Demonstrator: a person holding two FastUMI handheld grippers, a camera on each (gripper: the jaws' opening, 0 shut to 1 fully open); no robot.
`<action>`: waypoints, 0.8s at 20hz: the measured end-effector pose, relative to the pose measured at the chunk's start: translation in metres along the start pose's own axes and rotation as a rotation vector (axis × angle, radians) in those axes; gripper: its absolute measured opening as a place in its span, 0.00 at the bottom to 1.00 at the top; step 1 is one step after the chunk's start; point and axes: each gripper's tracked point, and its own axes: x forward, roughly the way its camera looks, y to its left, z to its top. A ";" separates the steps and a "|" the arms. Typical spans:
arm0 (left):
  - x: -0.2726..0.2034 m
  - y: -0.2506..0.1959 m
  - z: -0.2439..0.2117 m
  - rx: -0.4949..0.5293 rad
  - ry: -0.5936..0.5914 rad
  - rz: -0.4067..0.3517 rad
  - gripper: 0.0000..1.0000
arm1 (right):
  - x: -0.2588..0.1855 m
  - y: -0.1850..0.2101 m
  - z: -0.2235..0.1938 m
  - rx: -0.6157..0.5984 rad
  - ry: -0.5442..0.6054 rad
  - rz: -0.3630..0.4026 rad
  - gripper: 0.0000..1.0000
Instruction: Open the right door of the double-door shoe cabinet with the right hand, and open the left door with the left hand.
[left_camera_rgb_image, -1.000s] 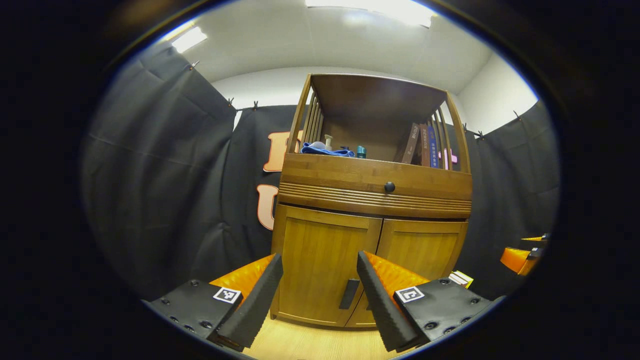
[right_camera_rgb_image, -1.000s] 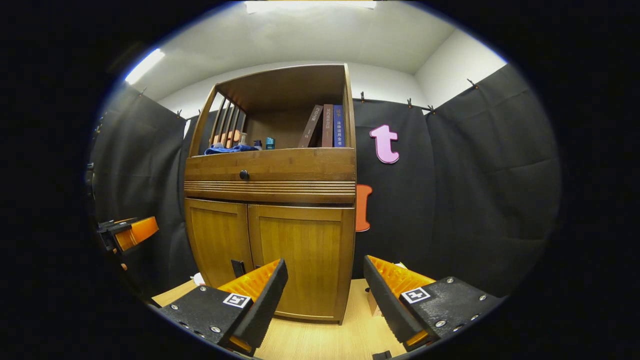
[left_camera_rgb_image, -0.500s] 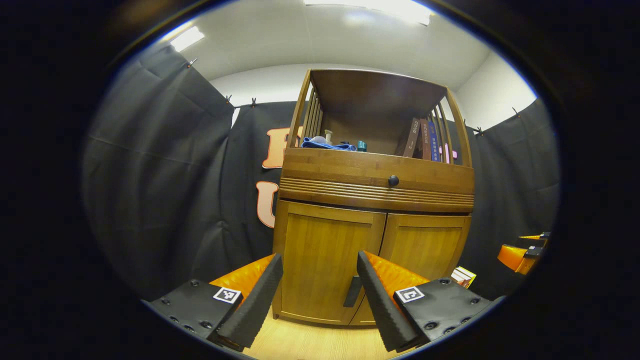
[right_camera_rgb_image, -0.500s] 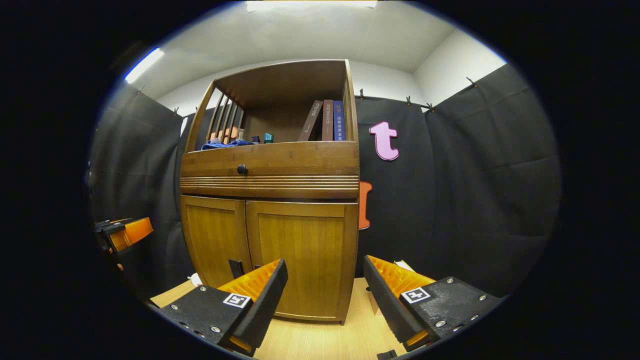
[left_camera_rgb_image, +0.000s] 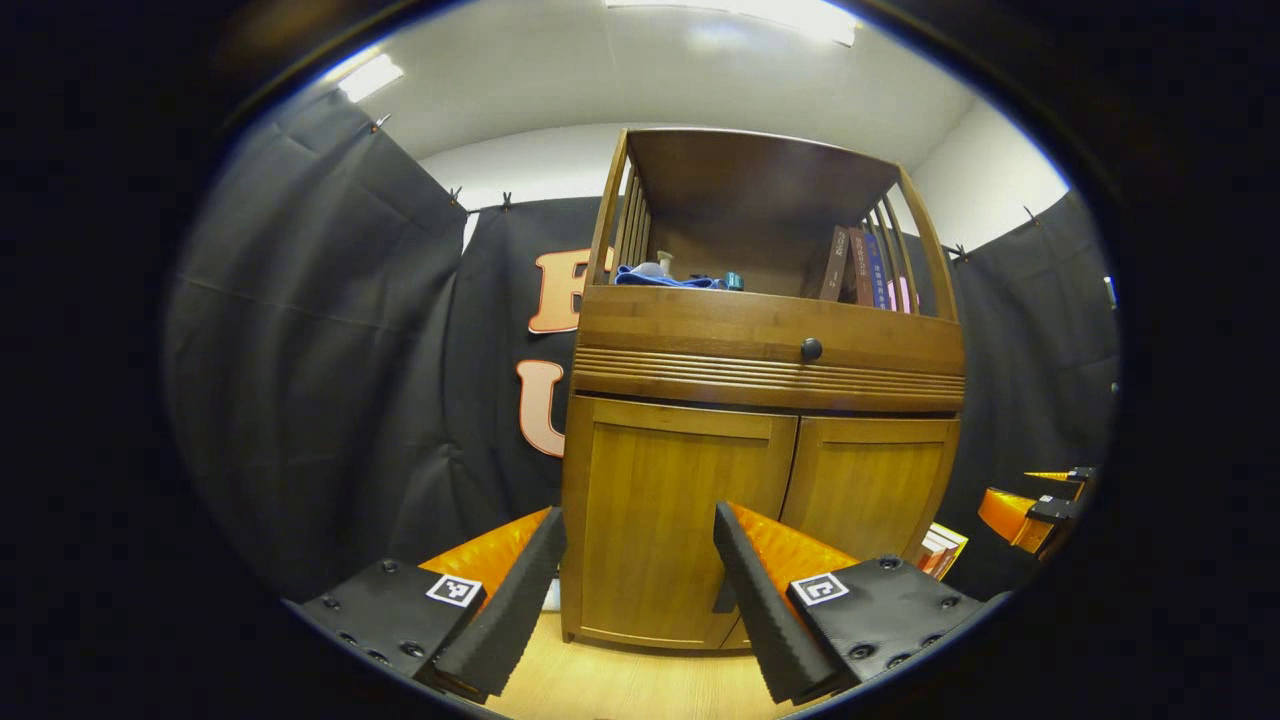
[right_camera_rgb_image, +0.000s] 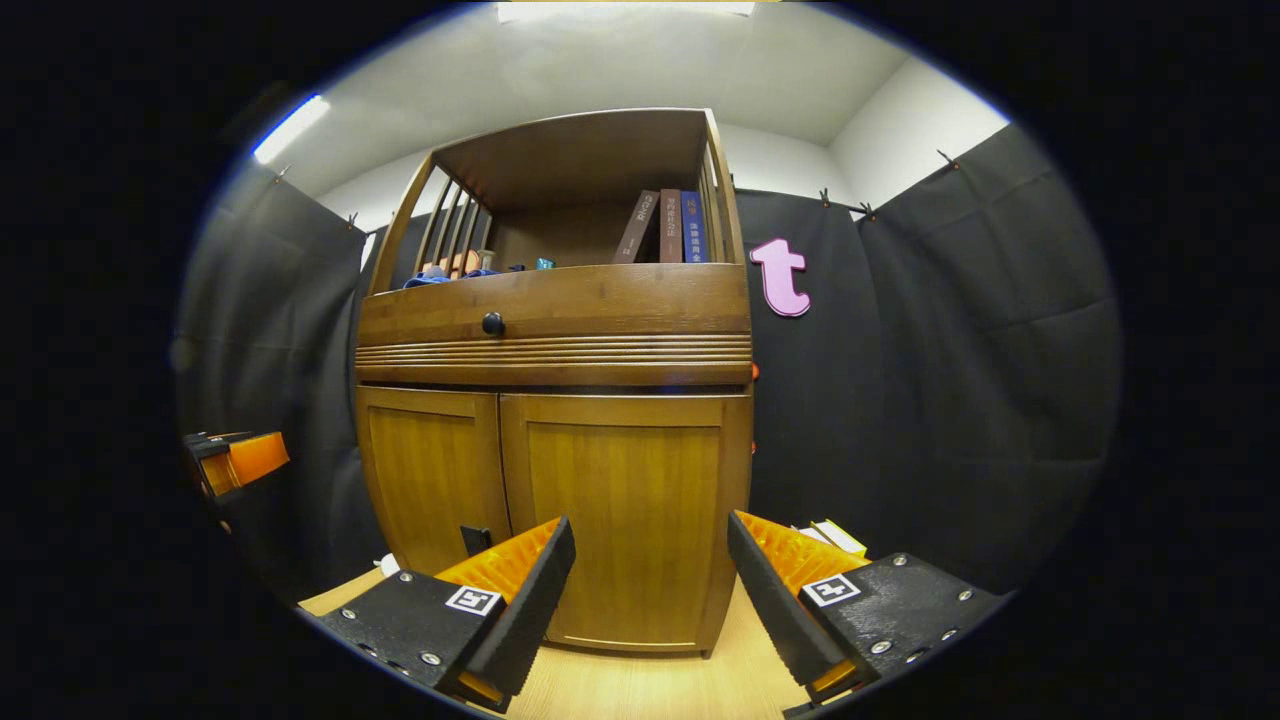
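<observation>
Both claws wide open, nothing held. Right claw (right_camera_rgb_image: 650, 590) faces shut right door (right_camera_rgb_image: 620, 520); its handle sits left of the claw's left finger. Left claw (left_camera_rgb_image: 640, 590) faces shut left door (left_camera_rgb_image: 670, 520). Risk: fingers straddle bare panel, miss handle, door stays shut

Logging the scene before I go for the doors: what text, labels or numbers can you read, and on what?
Books on the open shelf: print on the spines, too small and blurred to read.
Square markers on the left gripper and right gripper: black-and-white patterns, no words.
Doors and drawer: no text.
</observation>
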 end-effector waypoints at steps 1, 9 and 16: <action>0.002 0.003 -0.001 0.008 -0.001 0.001 0.94 | 0.006 0.005 -0.003 0.002 0.003 0.006 0.94; 0.021 0.013 -0.002 0.001 -0.002 -0.069 0.94 | 0.061 0.057 -0.048 0.063 0.019 0.045 0.94; 0.041 0.029 -0.011 -0.017 0.000 -0.087 0.98 | 0.119 0.095 -0.113 0.033 0.069 0.055 0.94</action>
